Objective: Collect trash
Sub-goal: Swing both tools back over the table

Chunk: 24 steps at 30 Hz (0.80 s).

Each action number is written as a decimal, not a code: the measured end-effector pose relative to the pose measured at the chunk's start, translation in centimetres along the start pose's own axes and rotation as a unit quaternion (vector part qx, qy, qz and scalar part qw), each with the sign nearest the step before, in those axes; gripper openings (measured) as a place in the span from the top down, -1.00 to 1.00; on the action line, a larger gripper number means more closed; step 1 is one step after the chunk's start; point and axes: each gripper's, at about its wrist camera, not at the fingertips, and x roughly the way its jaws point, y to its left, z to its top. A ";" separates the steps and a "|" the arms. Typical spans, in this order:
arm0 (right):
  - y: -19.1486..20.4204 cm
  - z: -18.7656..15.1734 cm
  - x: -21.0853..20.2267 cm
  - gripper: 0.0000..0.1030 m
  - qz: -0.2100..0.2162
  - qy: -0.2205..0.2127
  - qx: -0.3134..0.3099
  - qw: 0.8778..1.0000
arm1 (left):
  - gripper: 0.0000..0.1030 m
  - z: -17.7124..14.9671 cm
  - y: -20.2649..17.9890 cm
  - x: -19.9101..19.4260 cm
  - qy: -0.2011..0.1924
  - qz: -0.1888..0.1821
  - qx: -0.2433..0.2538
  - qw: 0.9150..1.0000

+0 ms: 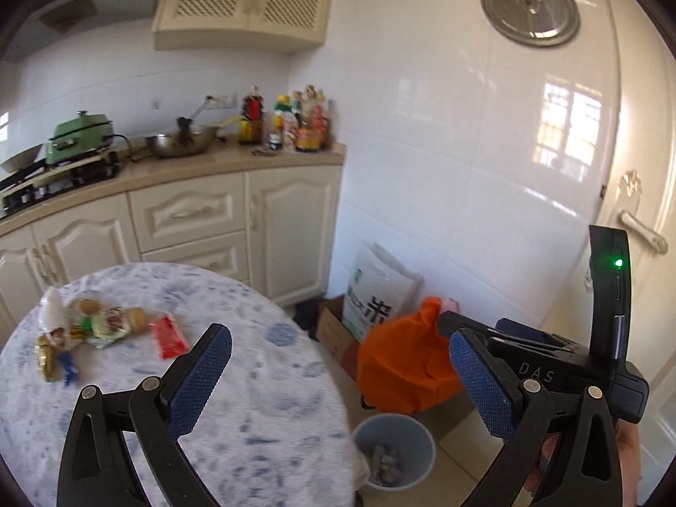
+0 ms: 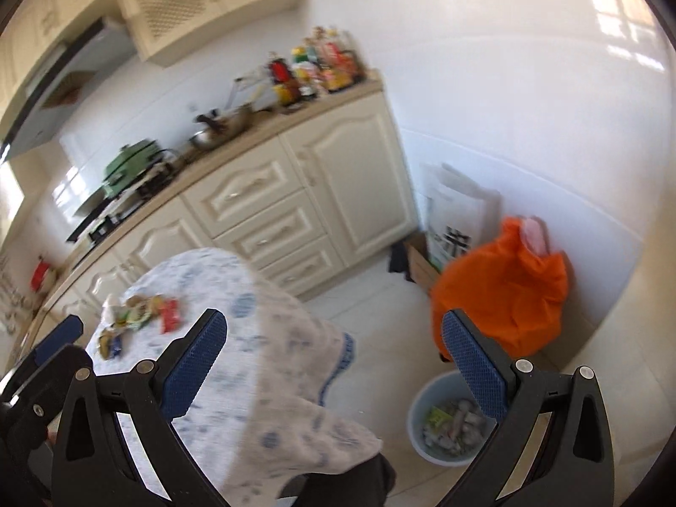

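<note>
- The trash: we see a small heap of wrappers (image 1: 91, 327) on the far left part of the round table, with a red packet (image 1: 170, 336) at its right edge and a white piece at its left; in the right wrist view the same heap (image 2: 139, 317) appears blurred.
- The table: we note a white cloth with blue flecks (image 1: 236, 380) that covers the top and hangs over the near edge (image 2: 295, 380).
- The bin: we find a pale blue bin (image 1: 422, 431) on the floor just beside the table's right edge; it already holds crumpled scraps, and the right wrist view (image 2: 418, 405) shows grey, white and green pieces inside.
- The left gripper (image 1: 340, 376): we see both blue pads spread wide with nothing between them, poised above the table's right side and well apart from the heap.
- The right gripper (image 2: 333, 365): we see its jaws likewise wide and empty, above the hanging cloth and the floor; its body also shows at the right of the left wrist view, with a green light lit.
- Surroundings: we mark an orange bag (image 1: 405, 363) on the floor behind the bin, touching a white printed sack (image 1: 372, 295) and a cardboard box against the tiled wall.
- Background: we note cream cabinets (image 1: 190, 219), a counter with a green cooker (image 1: 80, 135), a metal pan and a cluster of bottles.
</note>
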 end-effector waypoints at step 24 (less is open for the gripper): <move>19.9 -1.7 5.0 -1.00 0.090 0.036 -0.165 0.982 | -0.99 -3.8 14.3 -13.2 -0.065 0.158 -0.088 0.981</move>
